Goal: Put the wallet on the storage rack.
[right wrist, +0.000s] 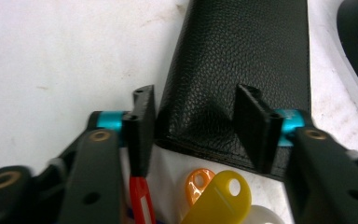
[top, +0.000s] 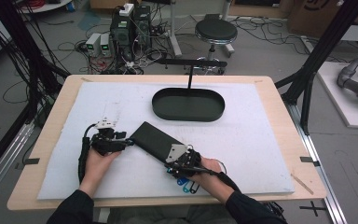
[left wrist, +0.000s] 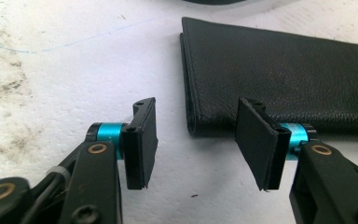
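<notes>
The left claw stands partly parted and grips nothing: in the left gripper view its two black pads sit either side of bare white mat, the near corner of the black leather wallet just beyond and behind the right-hand pad, not pressed by either. The right claw is likewise half parted; in the right gripper view its pads straddle the narrow end of the wallet, which lies on the mat, and whether the left-hand pad touches the wallet's edge I cannot tell, so no grasp is seen. Below that claw lie coloured plastic key tags, yellow, orange, red and white, cut off by the bottom edge of the picture. From the high view, the left hand comes in from the bottom with a dark sleeve and points its claw rightward at the wallet's upper left end; the right hand reaches in from the lower right, its claw body covering the wallet's lower right end, so that end is hidden there. The wallet lies slantwise on the white mat of the worktop, in front of an oval black tray that stands well apart from it
</notes>
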{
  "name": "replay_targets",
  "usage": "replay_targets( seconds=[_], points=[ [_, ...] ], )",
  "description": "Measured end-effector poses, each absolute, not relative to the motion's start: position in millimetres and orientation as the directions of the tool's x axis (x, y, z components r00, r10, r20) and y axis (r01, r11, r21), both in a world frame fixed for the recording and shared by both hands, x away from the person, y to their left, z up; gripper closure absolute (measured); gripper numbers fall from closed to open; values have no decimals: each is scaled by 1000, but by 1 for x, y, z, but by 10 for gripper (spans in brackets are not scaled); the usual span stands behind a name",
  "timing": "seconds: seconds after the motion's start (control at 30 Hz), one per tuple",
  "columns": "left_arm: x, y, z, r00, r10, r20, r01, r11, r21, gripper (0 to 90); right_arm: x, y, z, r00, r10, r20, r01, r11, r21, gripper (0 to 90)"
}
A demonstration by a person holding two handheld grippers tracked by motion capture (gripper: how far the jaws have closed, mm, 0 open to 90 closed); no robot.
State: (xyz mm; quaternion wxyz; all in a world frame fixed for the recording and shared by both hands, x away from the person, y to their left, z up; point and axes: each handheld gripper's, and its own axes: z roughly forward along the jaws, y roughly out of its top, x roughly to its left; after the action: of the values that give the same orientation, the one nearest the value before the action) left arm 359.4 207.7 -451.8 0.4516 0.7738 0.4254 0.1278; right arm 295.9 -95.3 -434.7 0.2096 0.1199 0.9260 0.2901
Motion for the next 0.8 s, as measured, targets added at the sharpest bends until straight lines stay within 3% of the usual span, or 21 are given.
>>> replay_targets(
  seconds=[0.03, 0.07, 0.2, 0.37, 0.43, 0.5, 0.53, 0.73, 0.8],
  points=[
    [359, 208, -452, 605, 774, -186, 543, -230, 808, 469, 296, -95, -435, -883, 344, -319, 100, 803, 587, 535],
    [359, 208, -451, 606, 770, -200, 539, -212, 815, 465, 297, -97, -431, -896, 329, -298, 95, 798, 595, 688],
    [358, 209, -449, 618, 763, -192, 515, -208, 831, 465, 303, -107, -422, -901, 355, -250, 115, 750, 651, 789],
    [356, 210, -444, 635, 754, -169, 459, -192, 868, 465, 316, -129, -406, -903, 404, -142, 170, 643, 747, 822],
    [353, 210, -439, 652, 746, -135, 407, -194, 893, 465, 319, -134, -402, -905, 408, -119, 181, 623, 761, 823],
    [352, 209, -435, 671, 736, -93, 354, -207, 912, 453, 330, -152, -394, -906, 422, -26, 235, 553, 799, 822],
    [352, 204, -432, 691, 722, -33, 286, -231, 930, 443, 334, -160, -391, -905, 425, 7, 258, 536, 804, 822],
    [361, 185, -425, 746, 664, 45, 193, -280, 940, 365, 346, -187, -384, -893, 445, 71, 306, 483, 820, 822],
    [369, 170, -421, 775, 622, 117, 141, -351, 926, 338, 348, -193, -383, -890, 449, 78, 315, 481, 818, 821]
  ],
)
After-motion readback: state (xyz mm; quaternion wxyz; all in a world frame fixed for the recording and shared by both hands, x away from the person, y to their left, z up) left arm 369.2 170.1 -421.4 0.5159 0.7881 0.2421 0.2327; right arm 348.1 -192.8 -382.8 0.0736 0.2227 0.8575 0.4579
